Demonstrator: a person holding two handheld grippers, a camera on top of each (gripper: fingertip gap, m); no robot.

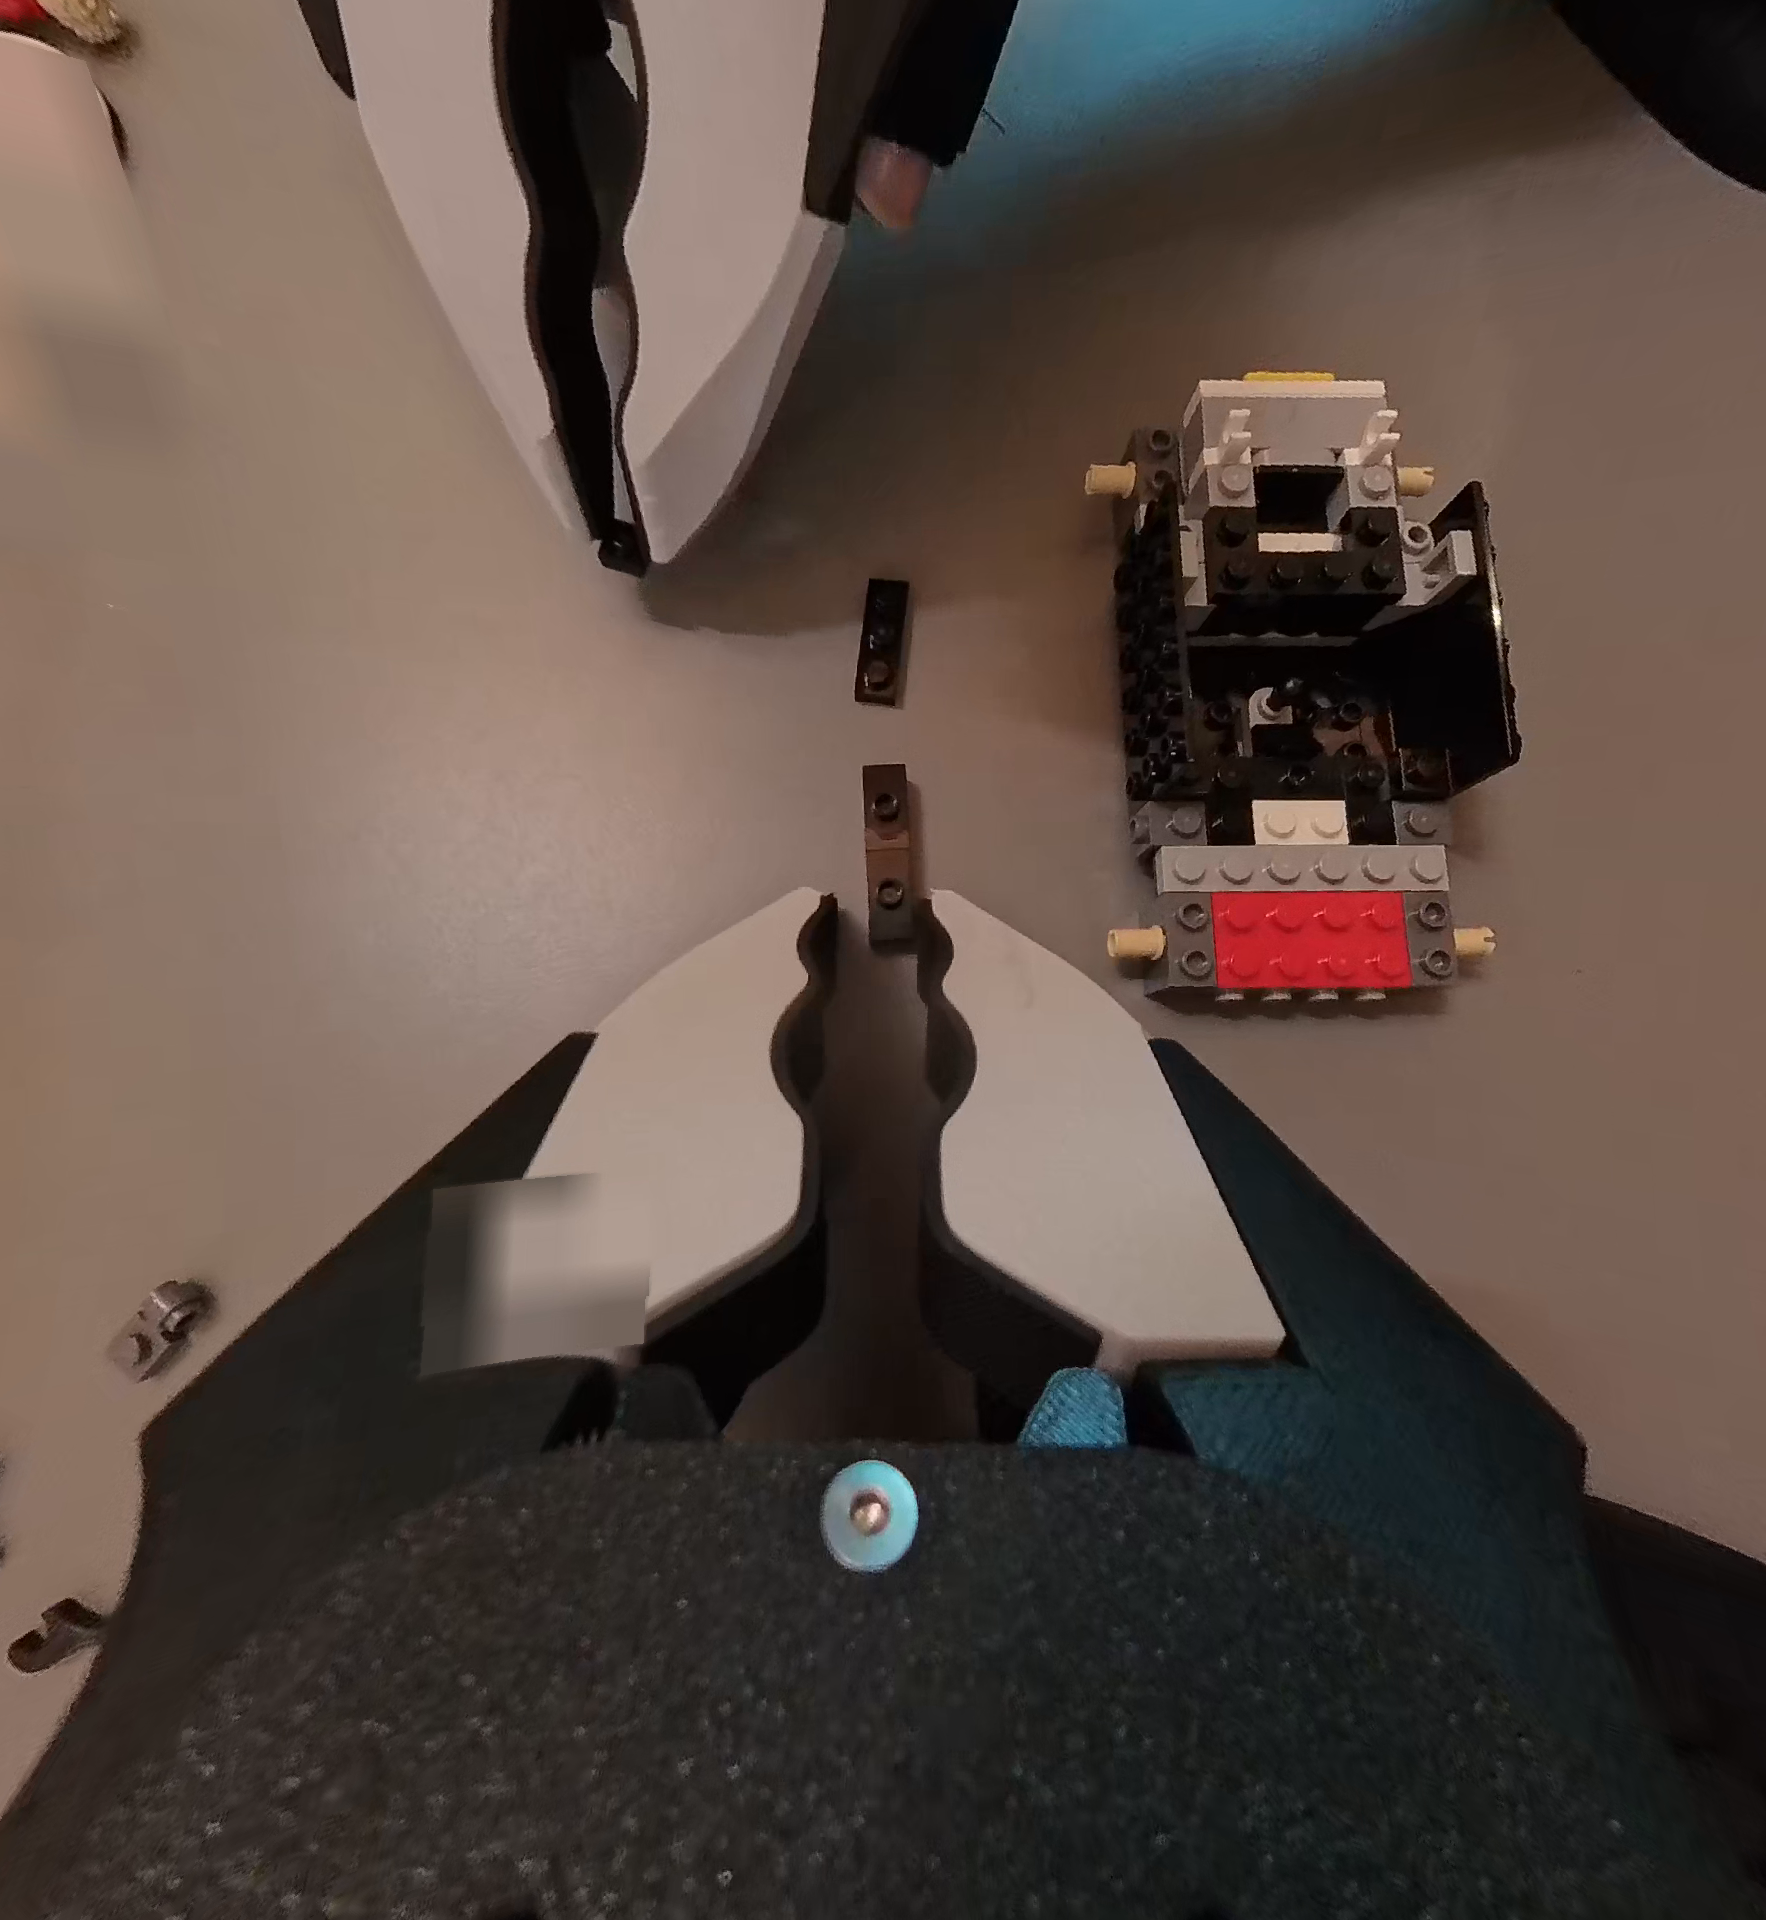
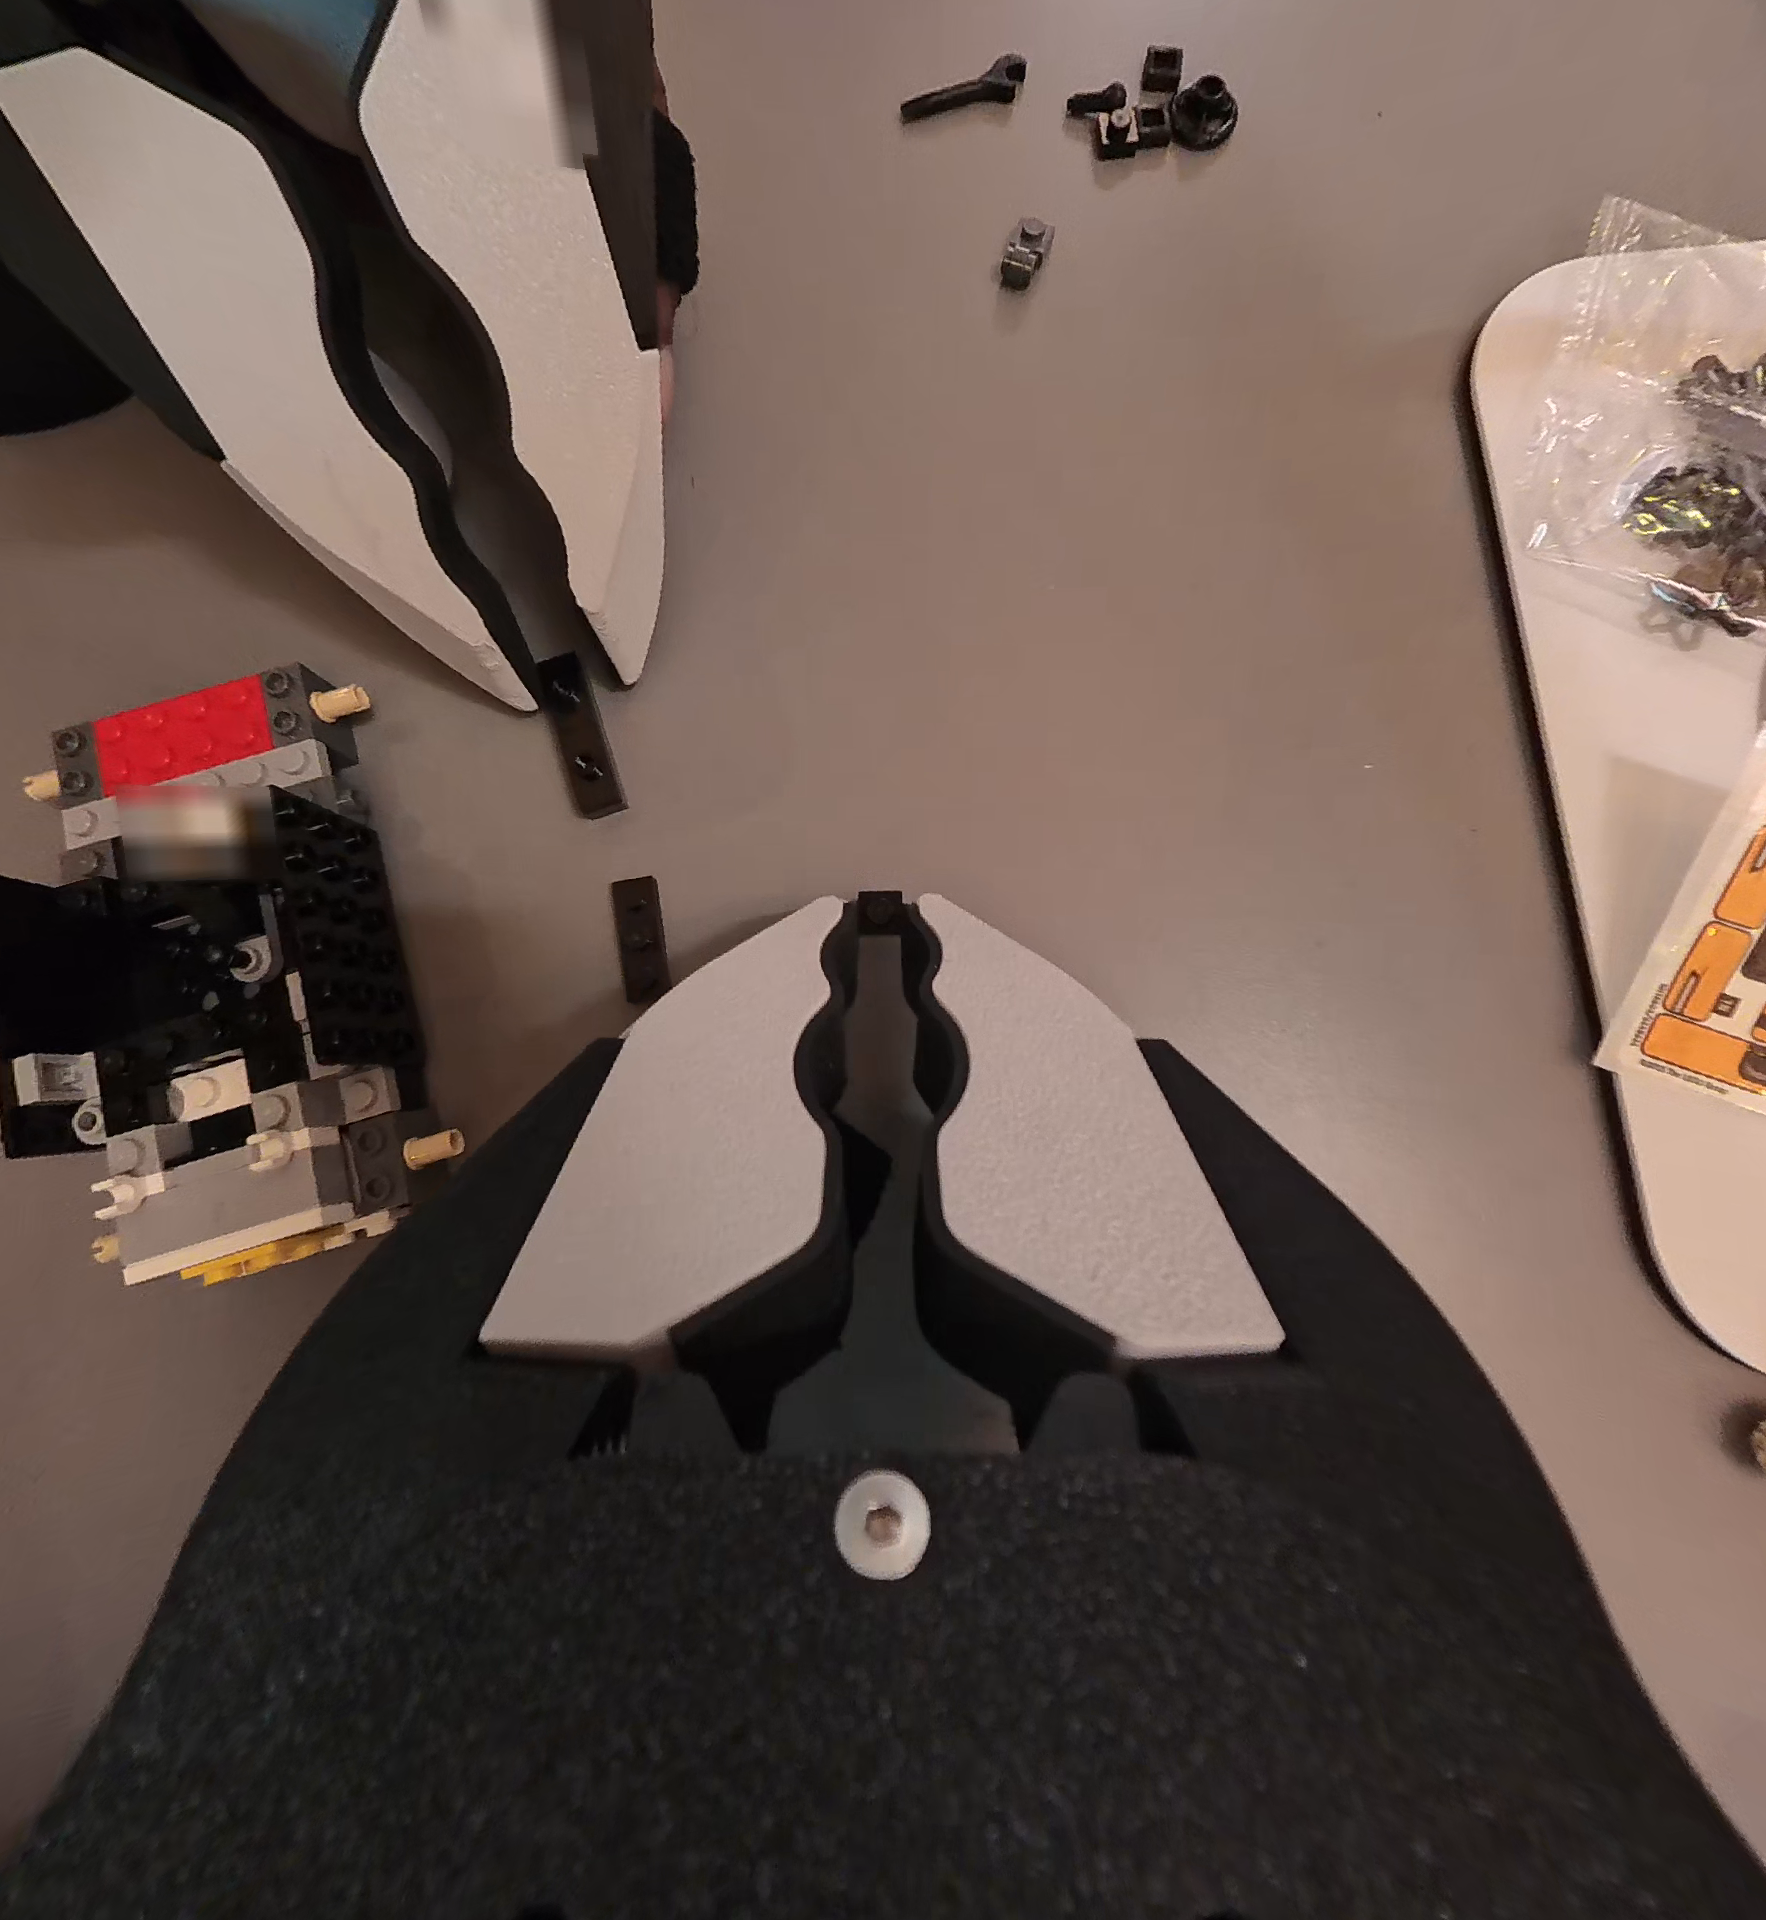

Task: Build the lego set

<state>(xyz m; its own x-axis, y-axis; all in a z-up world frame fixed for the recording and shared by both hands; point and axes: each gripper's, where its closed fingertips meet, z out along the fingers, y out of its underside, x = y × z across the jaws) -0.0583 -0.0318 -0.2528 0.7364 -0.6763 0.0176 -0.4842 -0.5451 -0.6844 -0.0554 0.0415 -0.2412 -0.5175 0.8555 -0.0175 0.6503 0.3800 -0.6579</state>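
The part-built Lego vehicle (image 1: 1305, 707), black and grey with a red plate at one end, lies on the grey table; it also shows in the right wrist view (image 2: 204, 987). My left gripper (image 1: 881, 904) is slightly open, its tips around the near end of a long black plate (image 1: 887, 831) lying on the table. My right gripper (image 2: 879, 906) is shut on a small black piece (image 2: 879, 914), held above the table opposite the left gripper. A second black plate (image 1: 884, 655) lies between the two grippers, also seen in the right wrist view (image 2: 640, 935).
Loose small black parts (image 2: 1118, 104) and a grey part (image 2: 1024, 255) lie farther off. A white tray (image 2: 1585, 831) on the right holds bags of parts (image 2: 1710, 447) and an orange sticker sheet (image 2: 1752, 935). More loose parts (image 1: 157, 1325) lie left of my left gripper. Across from one pair of fingers to the other is roughly 8 cm.
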